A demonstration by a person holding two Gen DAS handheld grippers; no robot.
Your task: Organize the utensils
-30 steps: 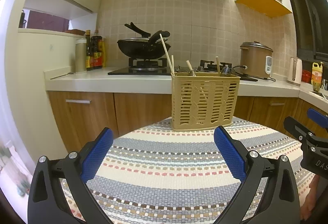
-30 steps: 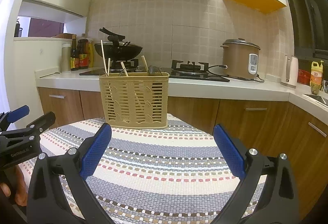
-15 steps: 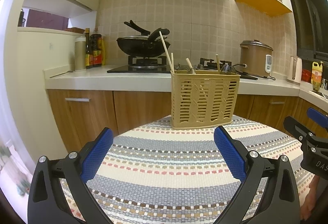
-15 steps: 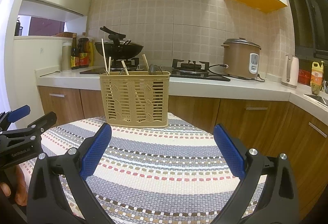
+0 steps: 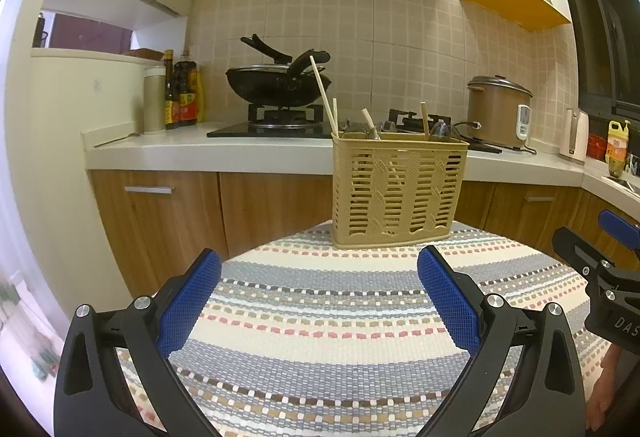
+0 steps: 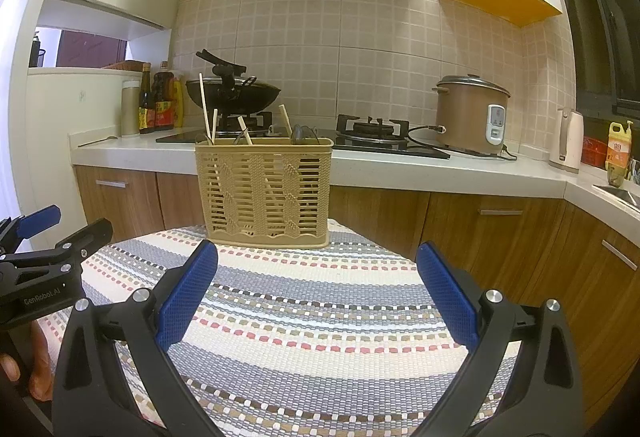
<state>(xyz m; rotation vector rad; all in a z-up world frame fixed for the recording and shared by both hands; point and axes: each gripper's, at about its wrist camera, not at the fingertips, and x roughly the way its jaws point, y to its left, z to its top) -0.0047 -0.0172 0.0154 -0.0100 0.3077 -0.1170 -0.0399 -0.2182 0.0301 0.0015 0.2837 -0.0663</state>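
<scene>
Hovering empty: both tools wide, utensil basket [image 5: 398, 193] ahead.

Grippers: two, a left gripper [image 5: 318, 295] and a right gripper [image 6: 316, 287], each with two blue-padded jaws set wide apart.
Baskets: one slotted tan basket [image 5: 396, 195] on the striped cloth [image 5: 320, 317].
Chopsticks: four wooden chopsticks [image 5: 322, 95] project above the basket rim.
Spoons: at least two dark spoon bowls [image 5: 440, 131] show at the rim; exact count cannot be determined.
Woks: one wok [image 5: 276, 83].
Rice cookers: one rice cooker [image 5: 498, 111].
Kettles: one kettle [image 5: 574, 135].
Bottles beside the stove: three bottles [image 5: 182, 93], one pale canister [image 5: 154, 99].
Yellow jugs: one yellow jug [image 5: 616, 147].
</scene>
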